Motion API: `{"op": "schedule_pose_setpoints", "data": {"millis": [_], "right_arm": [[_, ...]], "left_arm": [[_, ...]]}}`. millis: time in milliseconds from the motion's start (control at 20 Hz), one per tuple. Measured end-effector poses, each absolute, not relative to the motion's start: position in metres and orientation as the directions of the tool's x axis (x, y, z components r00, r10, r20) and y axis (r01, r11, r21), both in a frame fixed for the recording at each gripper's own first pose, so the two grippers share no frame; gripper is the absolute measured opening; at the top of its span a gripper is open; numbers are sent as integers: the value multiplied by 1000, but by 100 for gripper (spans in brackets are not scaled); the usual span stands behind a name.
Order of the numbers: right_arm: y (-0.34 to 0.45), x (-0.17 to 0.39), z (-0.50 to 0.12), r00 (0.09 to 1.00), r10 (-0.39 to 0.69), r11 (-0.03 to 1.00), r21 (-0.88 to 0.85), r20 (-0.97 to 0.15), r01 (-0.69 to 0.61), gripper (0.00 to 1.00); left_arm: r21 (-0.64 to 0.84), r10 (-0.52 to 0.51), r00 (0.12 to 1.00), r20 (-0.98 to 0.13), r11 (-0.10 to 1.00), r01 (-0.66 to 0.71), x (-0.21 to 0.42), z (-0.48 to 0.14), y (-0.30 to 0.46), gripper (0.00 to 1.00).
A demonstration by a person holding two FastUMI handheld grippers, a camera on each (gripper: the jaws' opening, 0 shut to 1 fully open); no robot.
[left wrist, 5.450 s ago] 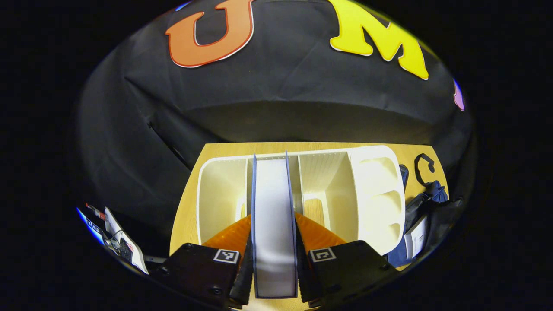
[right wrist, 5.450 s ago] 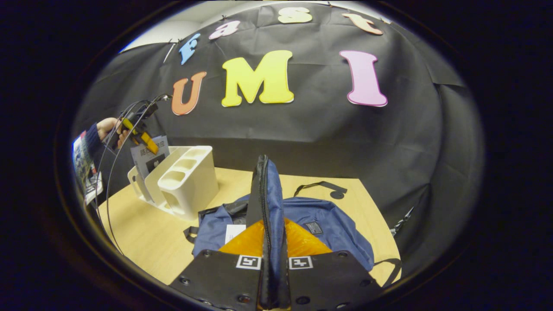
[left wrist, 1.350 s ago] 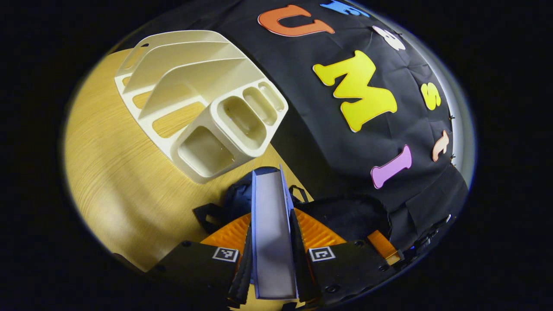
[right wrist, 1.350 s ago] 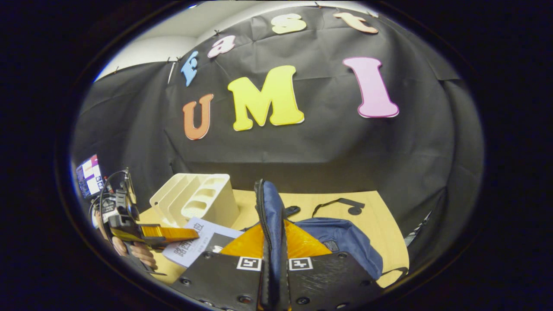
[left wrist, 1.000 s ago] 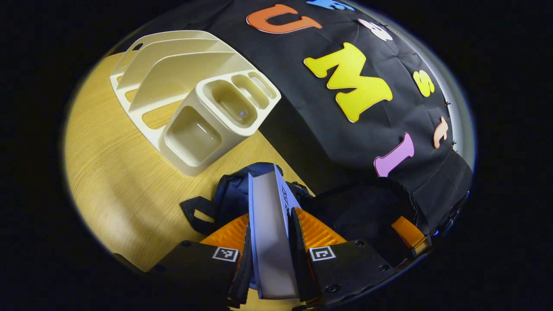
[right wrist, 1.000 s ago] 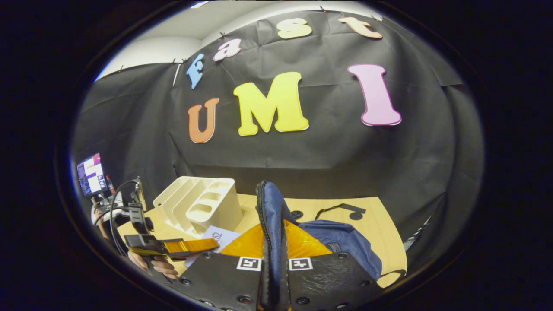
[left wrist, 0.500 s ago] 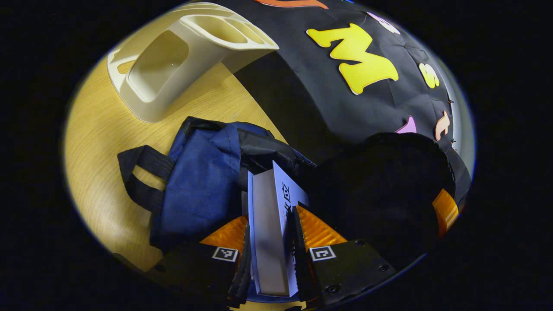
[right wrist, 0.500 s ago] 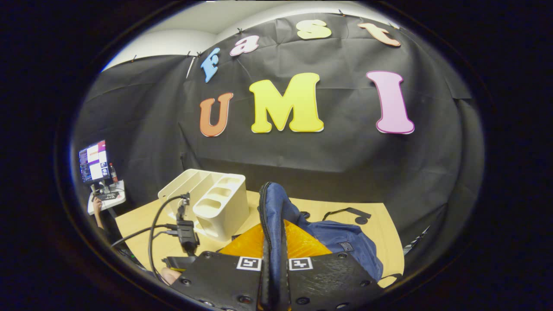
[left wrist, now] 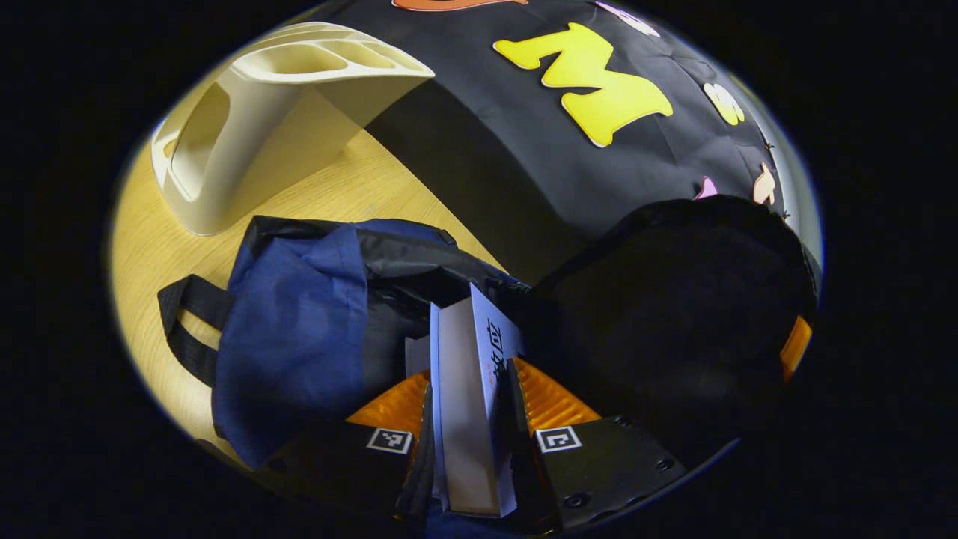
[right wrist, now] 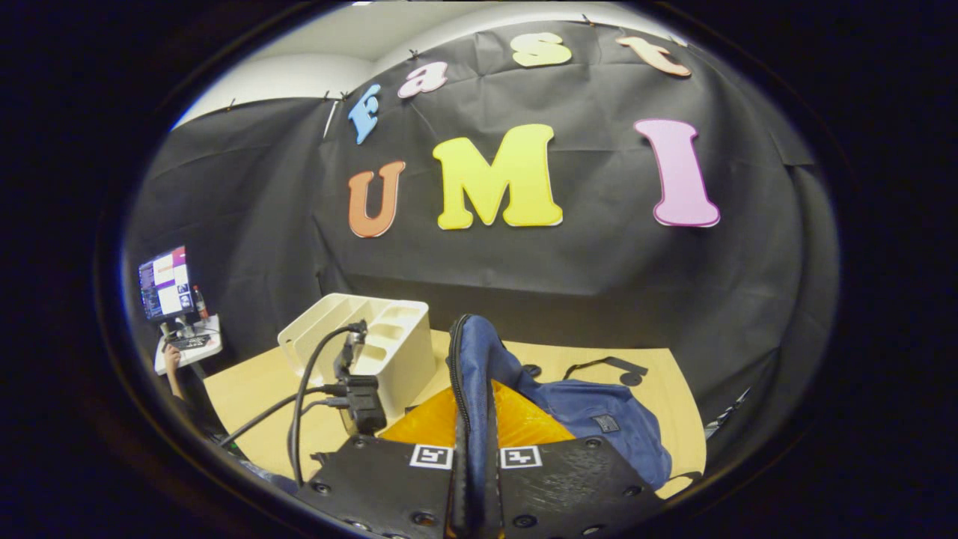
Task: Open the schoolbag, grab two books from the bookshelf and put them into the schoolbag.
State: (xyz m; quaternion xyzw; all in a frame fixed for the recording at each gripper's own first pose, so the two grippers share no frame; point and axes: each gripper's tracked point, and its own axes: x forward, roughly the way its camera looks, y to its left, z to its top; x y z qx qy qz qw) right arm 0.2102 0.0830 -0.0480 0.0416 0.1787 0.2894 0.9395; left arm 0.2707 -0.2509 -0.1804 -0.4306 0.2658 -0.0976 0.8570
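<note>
In the left gripper view we see the left gripper [left wrist: 468, 457] clamped on a thin book with a white cover and pale page edges [left wrist: 465, 404], both fingers pressing its faces; the book's far end sits at the open mouth of the navy fabric schoolbag [left wrist: 299, 329], which lies on the light wooden table [left wrist: 150, 247] near the cream plastic bookshelf organiser [left wrist: 247, 127]; in the right gripper view the right gripper [right wrist: 473, 486] pinches the bag's zippered blue flap [right wrist: 473, 374], holding it upright.
</note>
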Motion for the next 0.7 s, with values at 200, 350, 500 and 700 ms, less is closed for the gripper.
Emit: {"op": "schedule_pose_setpoints", "data": {"millis": [200,350,500,700], "right_arm": [[84,210,-52,766,558,829,180,-319,-529,8],[79,212,-56,770,548,836,185,-327,-517,12],[71,213,-67,778,524,852,186,-348,-490,8],[53,212,-87,799,471,882,171,-375,-440,8]], "left_arm": [[-800,-427,800,-422,590,-107,273,-199,-253,53],[-826,-457,790,-408,554,-106,275,-193,-253,59],[-806,-455,784,-422,584,-95,274,-192,-250,62],[-773,-447,773,-449,629,-85,264,-193,-243,66]]}}
